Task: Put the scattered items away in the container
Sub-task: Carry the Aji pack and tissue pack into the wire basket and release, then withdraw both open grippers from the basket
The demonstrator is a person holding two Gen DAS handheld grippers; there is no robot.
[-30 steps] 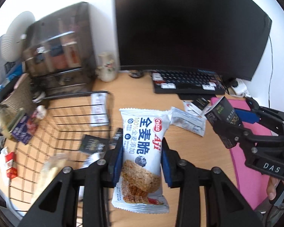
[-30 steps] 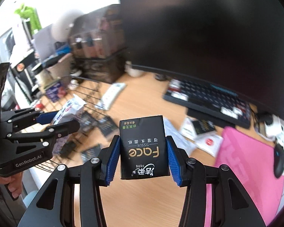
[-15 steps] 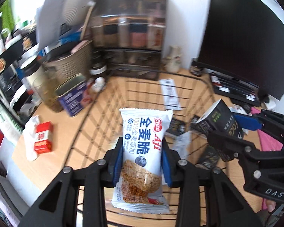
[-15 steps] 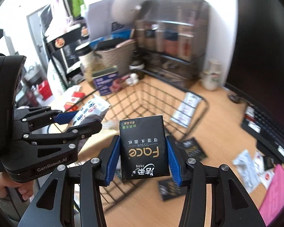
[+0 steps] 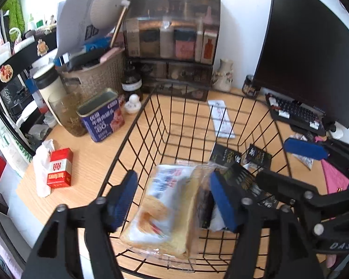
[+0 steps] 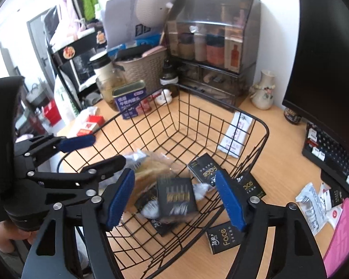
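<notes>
Both grippers hang over a black wire basket [image 5: 137,121] [image 6: 265,125]. My left gripper [image 5: 174,200] is open and its jaws are still opening. The white and blue snack packet [image 5: 165,209] shows blurred between the pads, free of them, dropping into the basket. My right gripper [image 6: 175,200] is also open and opening. The black Face tissue pack [image 6: 176,197] is blurred below it, loose from the pads, over other black packs [image 6: 204,169] and a bread bag [image 6: 151,165] in the basket. Each gripper shows at the edge of the other's view.
More black tissue packs [image 6: 223,237] lie on the wooden desk right of the basket, with white sachets [image 6: 314,200], a pink pad [image 6: 344,232] and a keyboard [image 5: 295,116]. A long white sachet [image 5: 221,118] lies behind the basket. A blue tin [image 5: 102,118] and a red box [image 5: 59,168] stand left.
Both grippers swung left from the keyboard side to above the basket. Both then opened and let go of the snack packet and the tissue pack, which are falling into it.
</notes>
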